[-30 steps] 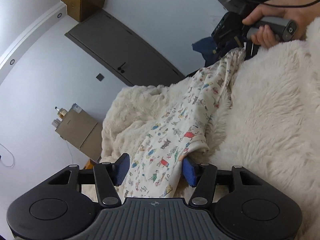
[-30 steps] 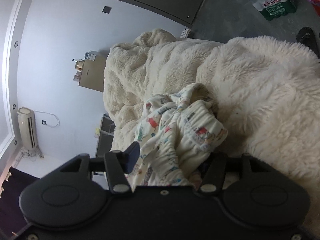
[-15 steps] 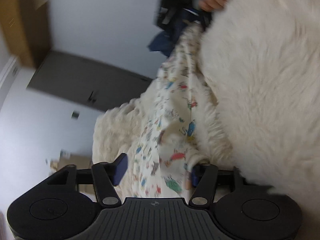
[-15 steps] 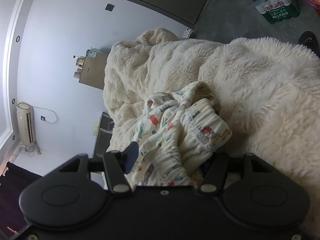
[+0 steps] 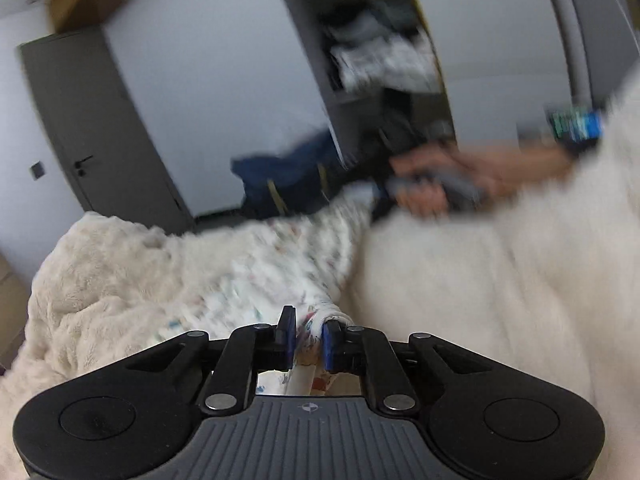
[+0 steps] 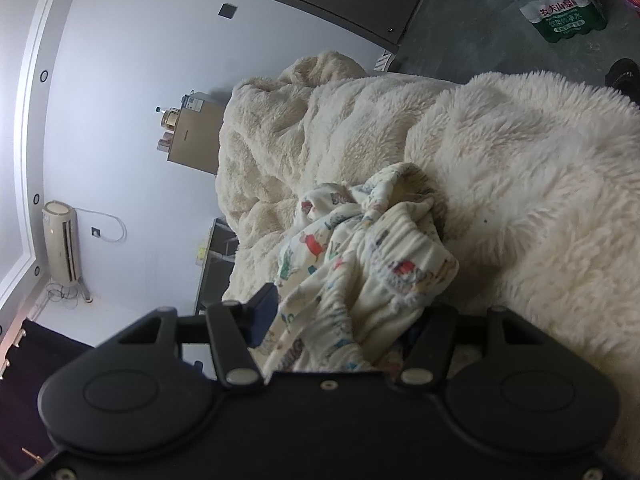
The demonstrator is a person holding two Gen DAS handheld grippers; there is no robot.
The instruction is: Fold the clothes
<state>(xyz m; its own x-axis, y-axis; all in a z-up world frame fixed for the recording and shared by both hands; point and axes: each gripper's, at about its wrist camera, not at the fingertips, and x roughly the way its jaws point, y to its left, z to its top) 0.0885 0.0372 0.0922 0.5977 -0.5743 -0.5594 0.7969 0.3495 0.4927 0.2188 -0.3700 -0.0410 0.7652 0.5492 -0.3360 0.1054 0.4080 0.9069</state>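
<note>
A cream garment printed with small coloured figures (image 5: 280, 264) lies stretched over a fluffy white blanket (image 5: 480, 300). My left gripper (image 5: 308, 334) is closing its jaws, and the blue pads pinch a bunched end of the garment between them. At the far end a hand (image 5: 432, 196) holds the right gripper on the cloth; that view is blurred. In the right wrist view the gathered waistband of the garment (image 6: 360, 248) fills the gap of my right gripper (image 6: 348, 320). Its left pad shows; the cloth hides the right one.
A grey door (image 5: 92, 128) and an open wardrobe with stacked clothes (image 5: 380, 52) stand behind the bed. Dark blue cloth (image 5: 280, 176) lies near the wardrobe. A pack of water bottles (image 6: 560, 4) sits on the floor, and a standing air conditioner (image 6: 60, 240) is by the wall.
My left gripper's jaws have gone from wide apart to pinching the garment, and its view has swung up toward the wardrobe. The right gripper has hardly moved and keeps the waistband.
</note>
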